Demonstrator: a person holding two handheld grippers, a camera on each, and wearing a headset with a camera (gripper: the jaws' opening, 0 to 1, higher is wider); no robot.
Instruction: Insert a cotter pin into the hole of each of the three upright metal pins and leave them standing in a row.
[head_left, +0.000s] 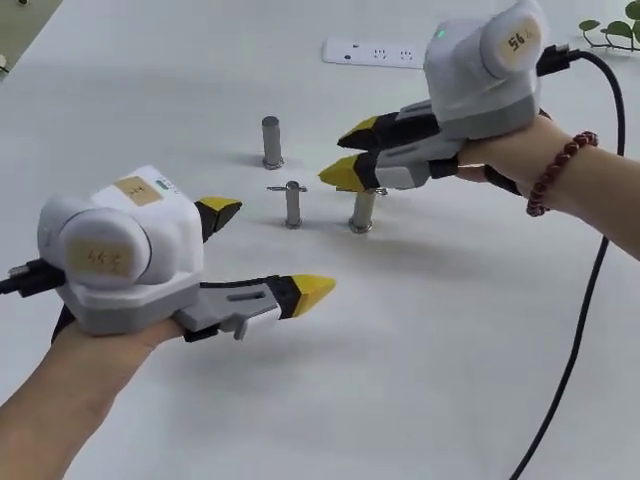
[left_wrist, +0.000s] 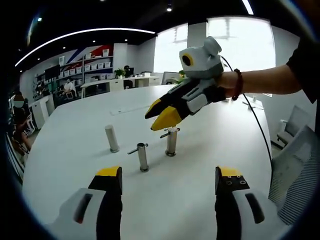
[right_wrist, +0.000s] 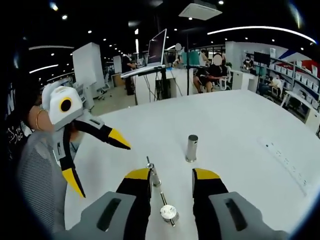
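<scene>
white table (head_left: 450, 330): left gripper (head_left: 268, 248) low, jaws wide; right gripper (head_left: 350, 152) tilted over metal pin (head_left: 362, 212), jaws part-open

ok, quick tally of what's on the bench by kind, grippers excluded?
Upright grey metal pins: 3, one bare, one in the middle, one by the yellow jaw tips
Thin metal cotter pins, each through a pin: 2
White power strip: 1
Total: 6
</scene>
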